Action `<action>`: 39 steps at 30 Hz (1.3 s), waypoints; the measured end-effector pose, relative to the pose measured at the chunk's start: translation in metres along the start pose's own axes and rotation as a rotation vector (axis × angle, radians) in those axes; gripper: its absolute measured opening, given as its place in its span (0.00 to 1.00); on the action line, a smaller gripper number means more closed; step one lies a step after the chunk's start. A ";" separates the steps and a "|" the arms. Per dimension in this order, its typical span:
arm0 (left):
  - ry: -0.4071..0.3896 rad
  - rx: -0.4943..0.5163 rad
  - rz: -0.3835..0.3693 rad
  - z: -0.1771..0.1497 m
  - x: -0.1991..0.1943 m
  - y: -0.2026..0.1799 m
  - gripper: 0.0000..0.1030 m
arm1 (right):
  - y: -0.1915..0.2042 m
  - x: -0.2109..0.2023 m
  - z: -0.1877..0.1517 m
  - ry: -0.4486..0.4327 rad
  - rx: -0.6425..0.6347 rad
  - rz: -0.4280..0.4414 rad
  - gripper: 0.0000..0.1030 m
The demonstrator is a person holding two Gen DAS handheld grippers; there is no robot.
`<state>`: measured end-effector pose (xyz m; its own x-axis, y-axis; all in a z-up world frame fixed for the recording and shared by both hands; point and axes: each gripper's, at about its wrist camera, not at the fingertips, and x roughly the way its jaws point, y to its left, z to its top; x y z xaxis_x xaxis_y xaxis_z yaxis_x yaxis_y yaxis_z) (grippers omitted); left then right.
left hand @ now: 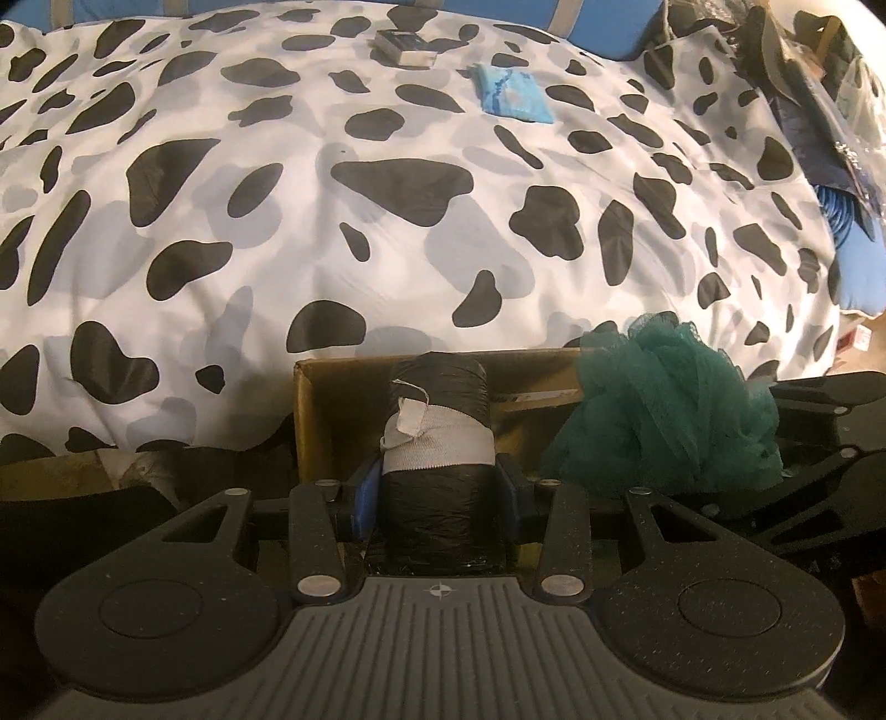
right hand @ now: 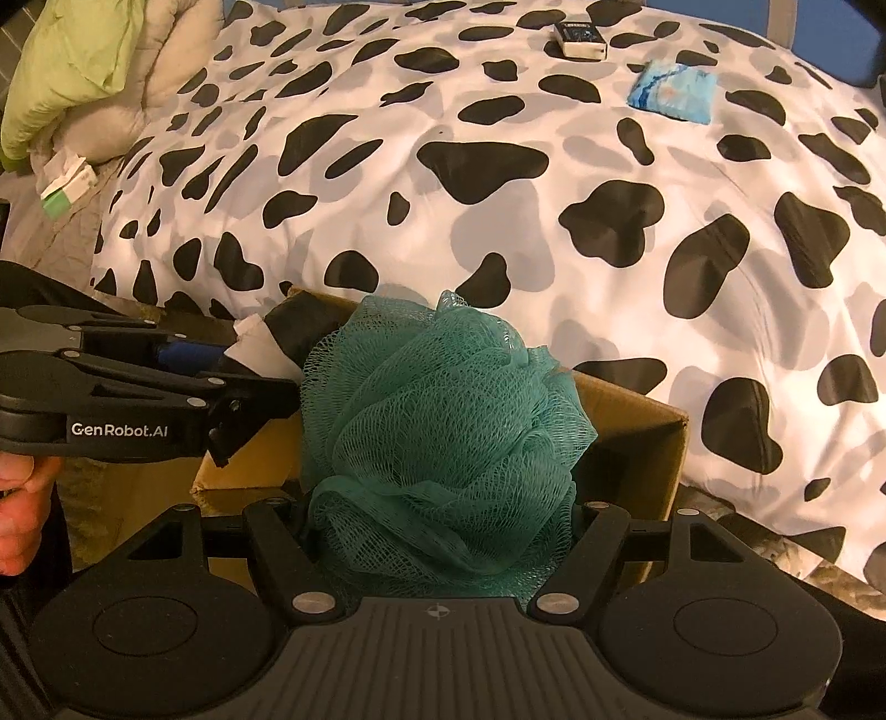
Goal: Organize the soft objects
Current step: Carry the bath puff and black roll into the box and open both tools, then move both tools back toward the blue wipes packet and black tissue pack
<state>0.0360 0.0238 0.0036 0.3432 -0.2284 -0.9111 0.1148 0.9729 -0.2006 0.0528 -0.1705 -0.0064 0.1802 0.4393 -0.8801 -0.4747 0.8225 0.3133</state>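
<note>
pinched between my left gripper (left hand: 437, 493) fingers, a black roll (left hand: 434, 476) with a white band hangs over the open cardboard box (right hand: 631, 443) at the bed's edge, ready to drop in. my right gripper (right hand: 437, 498) clamps the teal mesh pouf (right hand: 443, 421) over the same box. both are carried here, i judge, to be gathered together, while a blue packet (right hand: 673, 88) waits on the spotted duvet (right hand: 554, 221).

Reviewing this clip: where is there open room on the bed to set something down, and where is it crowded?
The cow-print duvet is bare between the cardboard box and the blue pouch. Its far edge is tighter, with that pouch beside a small box. Over the cardboard box it is crowded: the right gripper grips the teal loofah, and the left gripper grips a black roll.
</note>
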 end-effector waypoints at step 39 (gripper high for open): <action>0.057 -0.013 0.083 0.004 0.013 0.002 0.70 | -0.024 0.002 -0.001 0.022 0.082 -0.221 1.00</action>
<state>0.0440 0.0228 -0.0071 0.2977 -0.1445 -0.9437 0.0762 0.9889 -0.1274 0.0635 -0.1898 -0.0159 0.2529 0.2380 -0.9378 -0.3541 0.9248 0.1392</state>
